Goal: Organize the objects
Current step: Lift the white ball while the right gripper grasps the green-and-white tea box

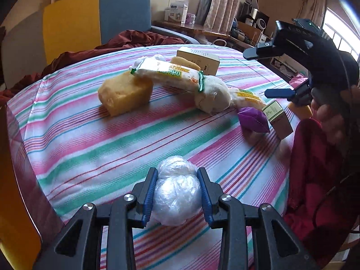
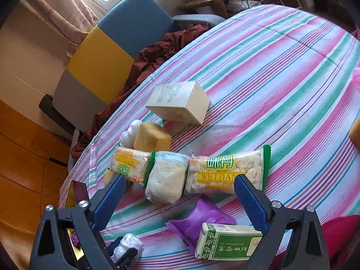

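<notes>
My left gripper [image 1: 177, 180] is shut on a clear knotted plastic bag [image 1: 176, 191] just above the striped tablecloth [image 1: 90, 148]; the bag also shows at the bottom of the right wrist view [image 2: 128, 247]. My right gripper [image 2: 180, 186] is open and empty, held above the row of items; it also shows in the left wrist view [image 1: 270, 72]. Below it lie two Weidan snack packs [image 2: 225, 171], a beige sock [image 2: 166, 175], a purple packet [image 2: 202, 222], a green box [image 2: 227, 245], a yellow sponge [image 2: 150, 137] and a cream box [image 2: 180, 105].
A larger yellow sponge [image 1: 124, 92] lies left of the snack pack [image 1: 166, 72]. A yellow, blue and grey chair [image 1: 96, 18] with dark red cloth [image 1: 126, 40] stands behind the table. A red garment [image 1: 315, 180] hangs at the right edge.
</notes>
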Action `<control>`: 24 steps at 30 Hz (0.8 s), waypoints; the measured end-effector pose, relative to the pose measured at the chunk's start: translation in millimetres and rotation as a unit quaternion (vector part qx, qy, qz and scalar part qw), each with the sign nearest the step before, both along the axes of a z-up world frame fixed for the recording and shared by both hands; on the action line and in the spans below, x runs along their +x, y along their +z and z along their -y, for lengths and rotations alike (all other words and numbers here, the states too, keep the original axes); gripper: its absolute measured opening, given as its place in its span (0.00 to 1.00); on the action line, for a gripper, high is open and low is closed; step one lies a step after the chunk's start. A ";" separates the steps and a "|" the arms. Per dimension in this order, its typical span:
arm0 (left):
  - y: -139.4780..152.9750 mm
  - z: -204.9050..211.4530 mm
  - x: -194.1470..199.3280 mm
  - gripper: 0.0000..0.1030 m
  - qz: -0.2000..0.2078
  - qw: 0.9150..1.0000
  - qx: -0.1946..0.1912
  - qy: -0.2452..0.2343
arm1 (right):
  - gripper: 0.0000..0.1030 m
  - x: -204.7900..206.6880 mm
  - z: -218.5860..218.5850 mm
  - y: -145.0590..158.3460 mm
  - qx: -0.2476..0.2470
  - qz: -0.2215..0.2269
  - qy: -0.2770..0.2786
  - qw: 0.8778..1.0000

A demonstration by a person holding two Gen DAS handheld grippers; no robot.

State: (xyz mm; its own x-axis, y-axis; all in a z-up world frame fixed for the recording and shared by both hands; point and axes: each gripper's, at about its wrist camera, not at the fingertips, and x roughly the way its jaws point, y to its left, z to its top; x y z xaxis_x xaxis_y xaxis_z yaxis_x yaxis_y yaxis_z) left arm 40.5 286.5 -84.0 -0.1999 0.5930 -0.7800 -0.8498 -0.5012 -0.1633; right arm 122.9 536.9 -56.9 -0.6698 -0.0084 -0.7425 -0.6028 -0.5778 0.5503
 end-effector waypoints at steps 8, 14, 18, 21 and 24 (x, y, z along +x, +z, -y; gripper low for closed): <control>-4.6 2.8 -6.0 0.35 0.021 1.000 0.014 0.007 | 0.95 -4.5 22.8 21.2 0.049 0.077 0.138 0.986; -6.2 0.3 -7.2 0.35 0.031 0.999 0.020 0.010 | 0.95 -2.2 49.9 16.3 0.150 0.178 0.262 0.937; -6.7 -1.1 -7.2 0.35 0.031 0.999 0.020 0.011 | 0.91 -6.9 58.0 1.3 0.192 0.227 0.302 0.906; -7.5 -1.9 -7.1 0.35 0.032 0.999 0.019 0.012 | 0.81 -13.0 57.3 -11.3 0.211 0.246 0.311 0.893; -8.4 -4.2 -6.7 0.35 0.029 0.999 0.019 0.013 | 0.37 -15.0 57.0 -24.5 0.205 0.260 0.328 0.885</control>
